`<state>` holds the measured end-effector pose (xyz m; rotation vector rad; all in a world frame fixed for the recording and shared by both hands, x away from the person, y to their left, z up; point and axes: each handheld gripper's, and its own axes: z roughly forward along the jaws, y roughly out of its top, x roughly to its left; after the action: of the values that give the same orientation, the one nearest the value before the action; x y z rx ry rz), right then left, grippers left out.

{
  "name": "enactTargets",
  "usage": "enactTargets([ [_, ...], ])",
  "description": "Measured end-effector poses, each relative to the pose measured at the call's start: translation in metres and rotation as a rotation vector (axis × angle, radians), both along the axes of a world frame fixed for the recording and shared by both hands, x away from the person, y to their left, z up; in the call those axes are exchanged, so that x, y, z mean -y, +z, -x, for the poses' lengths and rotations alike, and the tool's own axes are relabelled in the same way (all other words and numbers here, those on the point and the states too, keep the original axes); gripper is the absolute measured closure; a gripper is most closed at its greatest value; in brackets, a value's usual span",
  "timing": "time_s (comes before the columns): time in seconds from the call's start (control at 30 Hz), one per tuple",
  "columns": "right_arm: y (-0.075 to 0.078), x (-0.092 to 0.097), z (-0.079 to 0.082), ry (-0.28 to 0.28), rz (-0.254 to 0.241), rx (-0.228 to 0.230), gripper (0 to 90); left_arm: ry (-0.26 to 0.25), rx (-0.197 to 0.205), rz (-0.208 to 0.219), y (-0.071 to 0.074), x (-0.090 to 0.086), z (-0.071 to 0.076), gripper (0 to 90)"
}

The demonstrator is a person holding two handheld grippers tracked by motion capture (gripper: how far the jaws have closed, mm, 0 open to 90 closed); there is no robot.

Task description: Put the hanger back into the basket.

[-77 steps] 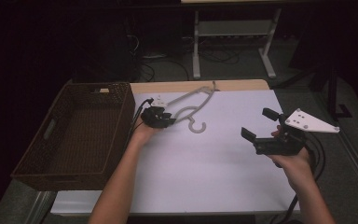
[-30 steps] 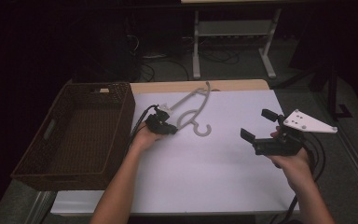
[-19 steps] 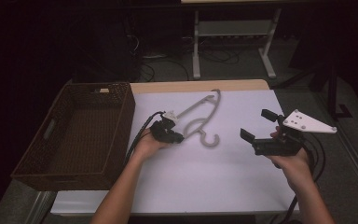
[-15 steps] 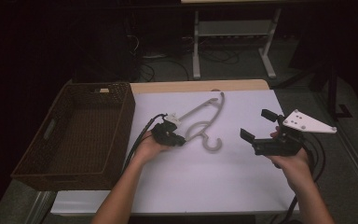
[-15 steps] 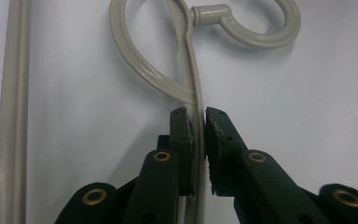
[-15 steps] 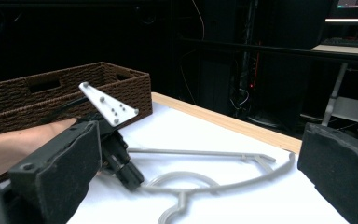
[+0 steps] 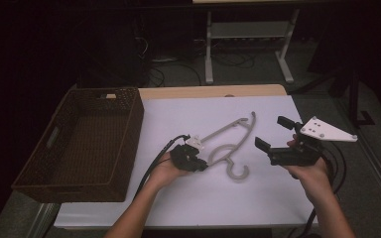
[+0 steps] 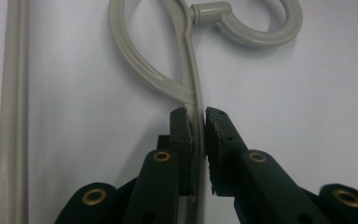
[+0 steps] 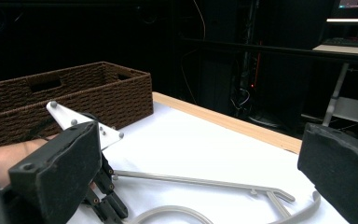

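A grey plastic hanger [image 7: 230, 127] lies on the white table cover [image 7: 178, 114], its hook [image 7: 238, 173] toward the near side. My left gripper [image 7: 204, 165] is shut on one curved arm of it. In the left gripper view the pads [image 8: 182, 128] pinch the thin grey rod of the hanger [image 8: 192, 84], with the hook ring [image 8: 261, 37] ahead. My right gripper [image 7: 273, 133] is held above the table's right side, open and with nothing between its wide-apart jaws. From the right gripper [image 9: 200, 154] I look across at the hanger's bar [image 9: 191, 179] and the left gripper [image 9: 105, 196].
A brown wicker basket [image 7: 138, 116] stands at the left of the table, also seen as the basket [image 9: 74, 98] beyond the left hand. A bare wooden table edge [image 7: 213, 91] runs along the far side. Stands and cables sit on the dark floor behind.
My left gripper has dragged the hanger across the cover toward the right and the near side, keeping its hold. The right gripper has stayed where it was.
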<state>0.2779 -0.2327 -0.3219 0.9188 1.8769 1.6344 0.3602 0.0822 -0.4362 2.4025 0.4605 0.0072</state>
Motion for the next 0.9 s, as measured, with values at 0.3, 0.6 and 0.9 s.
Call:
enactTargets([
  [0.3, 0.000, 0.000, 0.000, -0.001, -0.001, 0.001, 0.0, -0.011, 0.018, 0.035, 0.005, -0.005, 0.001, 74.2],
  [0.6, 0.000, 0.000, 0.000, -0.003, 0.000, -0.003, 0.0, -0.053, 0.026, 0.005, 0.015, -0.039, 0.005, 71.5],
  [0.9, -0.002, -0.001, -0.001, -0.001, 0.005, -0.008, 0.0, -0.041, 0.031, -0.002, 0.006, -0.050, 0.009, 72.4],
])
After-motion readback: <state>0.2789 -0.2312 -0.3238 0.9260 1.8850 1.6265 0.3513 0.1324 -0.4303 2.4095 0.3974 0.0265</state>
